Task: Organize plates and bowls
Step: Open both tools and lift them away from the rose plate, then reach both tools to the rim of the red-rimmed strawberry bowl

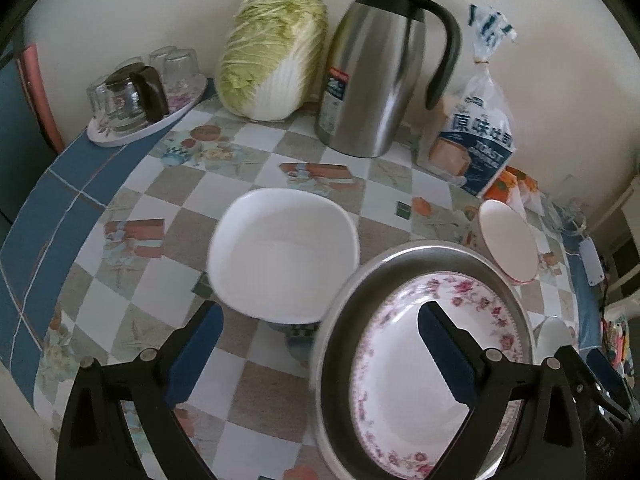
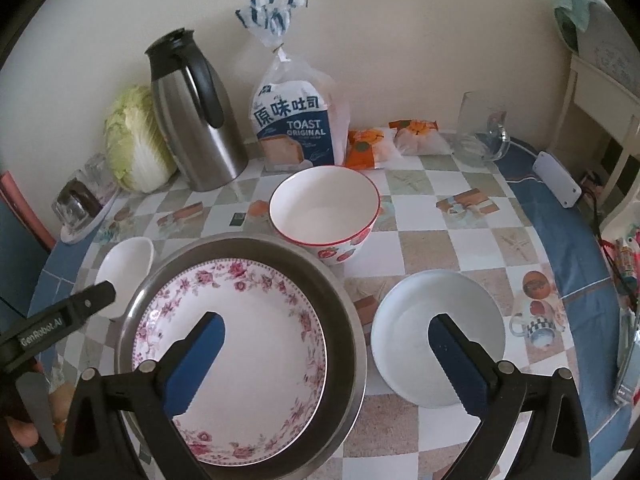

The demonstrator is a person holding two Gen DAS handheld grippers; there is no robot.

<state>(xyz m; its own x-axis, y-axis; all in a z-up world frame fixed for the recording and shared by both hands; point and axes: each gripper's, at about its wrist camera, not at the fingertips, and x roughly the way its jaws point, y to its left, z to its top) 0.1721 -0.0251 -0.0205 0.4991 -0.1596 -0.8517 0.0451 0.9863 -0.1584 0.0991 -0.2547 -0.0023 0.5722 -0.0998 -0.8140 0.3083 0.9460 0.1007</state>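
Partly hidden by both spread, empty hand-held grippers, left (image 1: 320, 344) and right (image 2: 326, 344), the floral plate (image 2: 248, 332) sits in a steel pan (image 2: 344, 300).

Flowered plate (image 2: 236, 344) sitting inside the metal basin (image 2: 348, 320), near edge of the tabletop (image 2: 432, 240). Just behind, touching the basin's rim, the strawberry bowl (image 2: 324, 208). Right of the basin, the plain plate (image 2: 436, 336); left, the square bowl (image 1: 280, 252). Along the wall, left to right: glasses on a tray (image 1: 144, 124), cabbage (image 1: 272, 52), jug (image 1: 380, 68), toast bag (image 2: 296, 120).
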